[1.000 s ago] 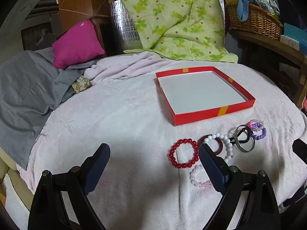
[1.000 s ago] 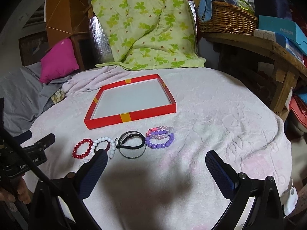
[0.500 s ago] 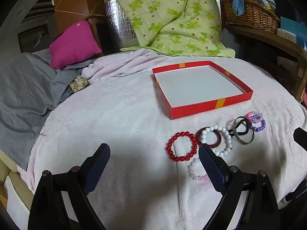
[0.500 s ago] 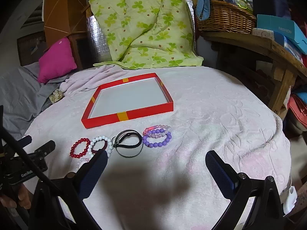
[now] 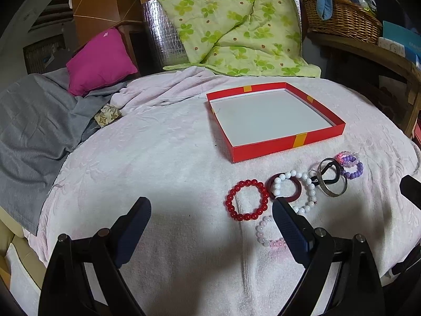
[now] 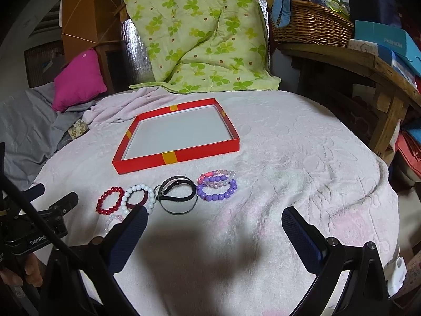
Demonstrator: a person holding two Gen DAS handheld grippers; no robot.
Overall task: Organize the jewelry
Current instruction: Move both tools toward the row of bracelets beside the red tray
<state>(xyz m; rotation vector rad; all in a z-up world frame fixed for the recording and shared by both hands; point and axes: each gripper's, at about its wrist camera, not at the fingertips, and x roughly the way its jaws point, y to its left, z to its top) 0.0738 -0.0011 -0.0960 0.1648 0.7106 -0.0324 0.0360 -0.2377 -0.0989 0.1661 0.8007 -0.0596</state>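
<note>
Left tongs [image 5: 210, 220]: spread wide, holding nothing, above bare pink cover [image 5: 158, 158]. Red bead bracelet [image 5: 247, 200]: just ahead of the right finger [image 5: 289, 231]. White bead bracelet [image 5: 294, 192], over a dark red bangle [image 5: 285, 188]: beside it. Metal bangle [image 6: 179, 197], purple bead bracelet [image 6: 217, 191]: further right, ahead of the right tongs [image 6: 213, 233], also spread, empty. Red tray [image 6: 176, 134]: empty, beyond the row. Open cover to the right.
</note>
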